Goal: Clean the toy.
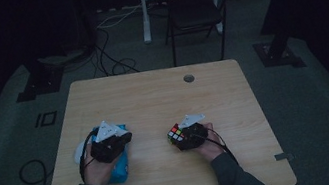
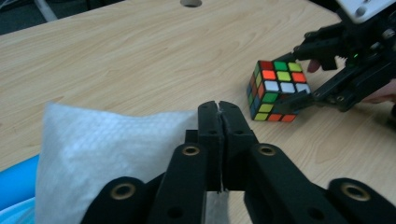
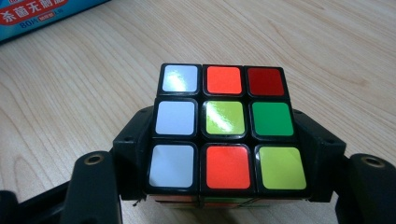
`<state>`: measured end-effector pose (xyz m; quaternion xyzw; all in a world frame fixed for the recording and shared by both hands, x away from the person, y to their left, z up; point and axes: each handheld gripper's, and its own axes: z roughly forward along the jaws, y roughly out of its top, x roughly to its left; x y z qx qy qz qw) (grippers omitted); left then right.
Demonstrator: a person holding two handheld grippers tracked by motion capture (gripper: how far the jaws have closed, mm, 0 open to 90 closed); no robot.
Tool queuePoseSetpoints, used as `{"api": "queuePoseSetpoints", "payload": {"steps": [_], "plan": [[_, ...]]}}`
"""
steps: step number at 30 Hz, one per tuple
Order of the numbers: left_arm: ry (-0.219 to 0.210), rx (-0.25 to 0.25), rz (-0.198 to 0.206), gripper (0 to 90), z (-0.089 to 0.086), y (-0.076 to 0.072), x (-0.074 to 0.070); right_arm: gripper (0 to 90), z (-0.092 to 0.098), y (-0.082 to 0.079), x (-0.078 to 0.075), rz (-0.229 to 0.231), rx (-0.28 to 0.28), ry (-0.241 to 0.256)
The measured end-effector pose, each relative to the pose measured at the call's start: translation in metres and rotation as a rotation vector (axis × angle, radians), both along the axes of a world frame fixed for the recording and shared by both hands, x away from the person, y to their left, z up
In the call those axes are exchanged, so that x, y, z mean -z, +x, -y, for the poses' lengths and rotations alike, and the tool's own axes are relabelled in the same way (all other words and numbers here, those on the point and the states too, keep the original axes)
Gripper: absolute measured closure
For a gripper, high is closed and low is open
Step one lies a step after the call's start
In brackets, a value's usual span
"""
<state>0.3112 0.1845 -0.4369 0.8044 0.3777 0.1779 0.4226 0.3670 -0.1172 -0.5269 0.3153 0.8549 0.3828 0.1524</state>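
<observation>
Two grippers are what I have on the table (image 1: pixel 152 94), and I place everything against the Rubik's cube (image 1: pixel 176 133). The right gripper (image 3: pixel 224 154) clamps the cube between its fingers (image 3: pixel 133 144), one on each side, so the cube sits lifted off the wood. My right gripper view gives its top face: three white squares down one edge, orange, red, green and yellow-green beside them. From the left gripper view I see the cube's side faces too, tilted in that hold. Well to the cube's left, the left gripper (image 2: pixel 219 116) has its fingers pinched tight on a white wet wipe (image 2: pixel 102 154). The blue wipe packet (image 1: pixel 120 168) lies under that hand in the high view.
</observation>
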Motion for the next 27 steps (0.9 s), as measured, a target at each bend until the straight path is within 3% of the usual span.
{"api": "queuePoseSetpoints", "payload": {"steps": [3, 6, 7, 9, 11, 15, 19, 23, 27], "plan": [[-0.019, -0.014, -0.008, 74.2, -0.006, -0.001, 0.000, 33.7, 0.000, 0.000, 0.000, -0.001, 0.000, 0.001], [-0.050, -0.017, 0.016, 62.5, -0.017, -0.009, -0.005, 33.7, 0.000, 0.000, 0.000, -0.002, -0.001, 0.001], [-0.022, -0.056, 0.036, 61.6, -0.024, -0.014, -0.008, 33.7, 0.000, 0.000, 0.000, -0.001, -0.002, 0.001], [-0.008, -0.074, 0.040, 60.8, -0.029, -0.016, -0.009, 33.7, 0.000, 0.000, 0.000, -0.001, -0.001, 0.001], [0.035, -0.107, 0.044, 58.2, -0.037, -0.017, -0.006, 33.7, 0.000, 0.000, 0.000, 0.000, -0.001, 0.001], [0.134, -0.164, 0.019, 52.2, -0.047, -0.017, 0.009, 33.7, 0.000, 0.000, 0.000, 0.001, -0.002, -0.001], [0.173, -0.187, -0.020, 46.8, -0.049, -0.013, 0.027, 33.7, 0.000, 0.000, 0.000, 0.002, -0.003, 0.000], [0.169, -0.198, -0.045, 43.1, -0.049, -0.008, 0.035, 33.7, 0.000, 0.000, 0.000, 0.001, -0.004, 0.000], [0.184, -0.191, -0.066, 46.9, -0.042, 0.001, 0.040, 33.7, 0.000, 0.000, 0.000, 0.000, -0.004, 0.001]]}}
